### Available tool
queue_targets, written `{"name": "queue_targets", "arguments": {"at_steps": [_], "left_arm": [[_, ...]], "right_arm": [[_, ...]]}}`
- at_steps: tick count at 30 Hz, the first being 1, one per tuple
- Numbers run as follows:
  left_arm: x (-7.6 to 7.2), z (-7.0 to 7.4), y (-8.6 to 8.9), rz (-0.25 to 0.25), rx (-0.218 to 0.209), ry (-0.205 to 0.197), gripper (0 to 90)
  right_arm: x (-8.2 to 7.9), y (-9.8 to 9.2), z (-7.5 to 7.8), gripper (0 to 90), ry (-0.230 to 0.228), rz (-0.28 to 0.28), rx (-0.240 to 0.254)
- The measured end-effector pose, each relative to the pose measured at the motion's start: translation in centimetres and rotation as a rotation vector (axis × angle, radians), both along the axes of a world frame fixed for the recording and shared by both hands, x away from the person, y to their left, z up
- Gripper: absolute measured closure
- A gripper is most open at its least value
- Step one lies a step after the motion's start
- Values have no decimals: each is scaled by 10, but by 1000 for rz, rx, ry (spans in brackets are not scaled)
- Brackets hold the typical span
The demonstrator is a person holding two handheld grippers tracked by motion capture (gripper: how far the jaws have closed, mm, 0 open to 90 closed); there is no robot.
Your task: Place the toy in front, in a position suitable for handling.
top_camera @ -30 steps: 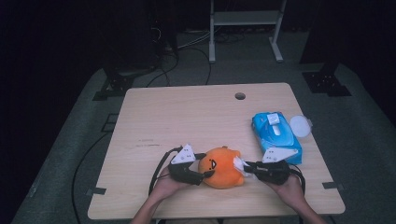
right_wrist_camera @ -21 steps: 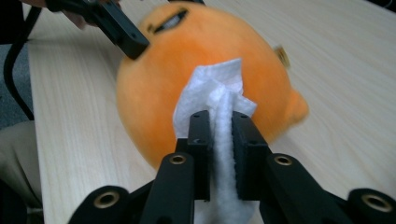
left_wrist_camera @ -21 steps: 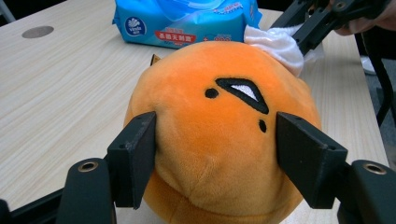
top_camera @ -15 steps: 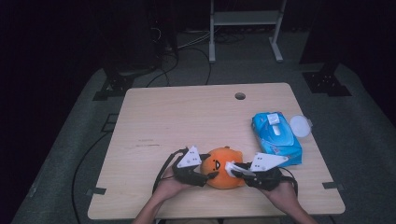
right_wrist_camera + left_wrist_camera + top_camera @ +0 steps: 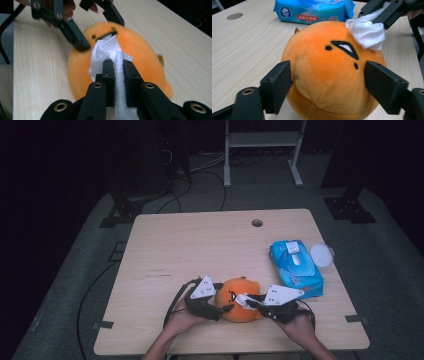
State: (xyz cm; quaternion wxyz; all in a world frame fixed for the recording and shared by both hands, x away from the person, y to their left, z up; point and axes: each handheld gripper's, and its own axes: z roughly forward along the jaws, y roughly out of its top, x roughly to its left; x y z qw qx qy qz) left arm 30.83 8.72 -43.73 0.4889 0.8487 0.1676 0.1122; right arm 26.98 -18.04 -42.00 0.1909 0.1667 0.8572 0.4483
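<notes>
Plush toy point(image 5: 240, 299), round and orange with no clear long axis, is sitting low centre on the worktop point(image 5: 200, 250), face turning toward the left gripper point(image 5: 218, 309), whose fingers, just opening, are flanking it. Right gripper point(image 5: 248, 302) is clenching a white wipe point(image 5: 243, 299) against the face.

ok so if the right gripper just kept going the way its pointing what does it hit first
The orange plush toy. The right gripper is shut on a white wipe that already lies against the toy's face, so the wad would press in first. Past the toy sits the left gripper, though depth there is hard to judge.
</notes>
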Motion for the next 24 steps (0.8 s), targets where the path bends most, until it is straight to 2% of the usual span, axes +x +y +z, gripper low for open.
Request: {"name": "queue_targets", "arguments": {"at_steps": [2, 5, 8, 10, 14, 15, 18, 20, 22, 23, 24], "left_arm": [[1, 0, 1, -6, -13, 15, 234], [1, 0, -2, -24, -21, 12, 306], [-2, 0, -9, -47, -14, -22, 339], [-6, 1, -12, -58, 17, -55, 353], [-8, 0, -11, -73, 9, -63, 364], [-9, 0, -11, -83, 20, -76, 364], [-11, 0, -11, -92, 19, -79, 359], [-10, 1, -9, -82, 8, -67, 310], [-7, 1, -7, -48, 4, -41, 173], [-4, 1, -7, -21, 10, -16, 111], [-1, -1, -7, -11, 5, 30, 59]], "right_arm": [[-2, -8, -3, 809, 12, -16, -9], [-8, -14, -8, 809, 25, -24, -15], [-13, -3, -6, 809, 19, 21, -10], [-11, 11, -1, 810, 2, 50, -1], [1, 28, 13, 810, -26, 47, 40], [6, 29, 16, 811, -29, 37, 49], [20, 27, 20, 810, -30, 0, 55], [27, 22, 19, 810, -11, -18, 57], [29, 15, 14, 811, 8, -34, 52], [29, 11, 12, 811, 12, -39, 55], [28, 7, 11, 811, 17, -43, 60]]}}
